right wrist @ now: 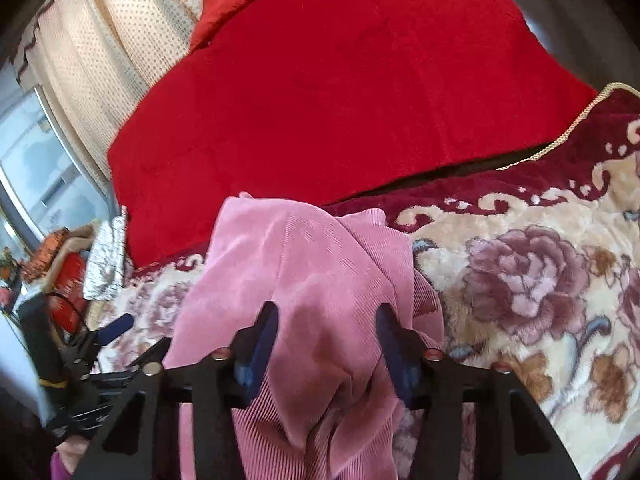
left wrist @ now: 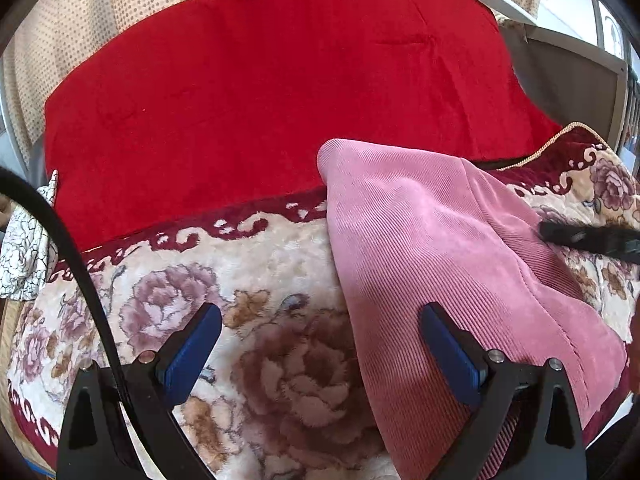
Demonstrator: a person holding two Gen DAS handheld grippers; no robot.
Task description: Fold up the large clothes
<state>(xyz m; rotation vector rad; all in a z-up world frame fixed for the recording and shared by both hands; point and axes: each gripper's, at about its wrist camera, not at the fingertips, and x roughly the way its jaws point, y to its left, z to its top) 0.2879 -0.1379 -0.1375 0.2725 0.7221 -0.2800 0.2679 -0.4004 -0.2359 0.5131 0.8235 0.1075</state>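
Left wrist view: the pink ribbed garment [left wrist: 440, 248] lies on a plush flowered blanket [left wrist: 260, 264] covering the bed, a red quilt [left wrist: 260, 88] behind. It looks soft, light and limp, best taken by an edge or corner. The left claw [left wrist: 320, 344] hovers released, empty.

Right wrist view: the right claw [right wrist: 326, 340] straddles bunched pink cloth, partly spread, not clenched. Dotted curtains [right wrist: 120, 40] hang behind the bed.

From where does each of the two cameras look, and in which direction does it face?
Left wrist: on the left gripper, open above the floral blanket; the right gripper's tip shows at right.
Right wrist: on the right gripper, open around the pink garment; the left gripper shows lower left.
Both face the red quilt.
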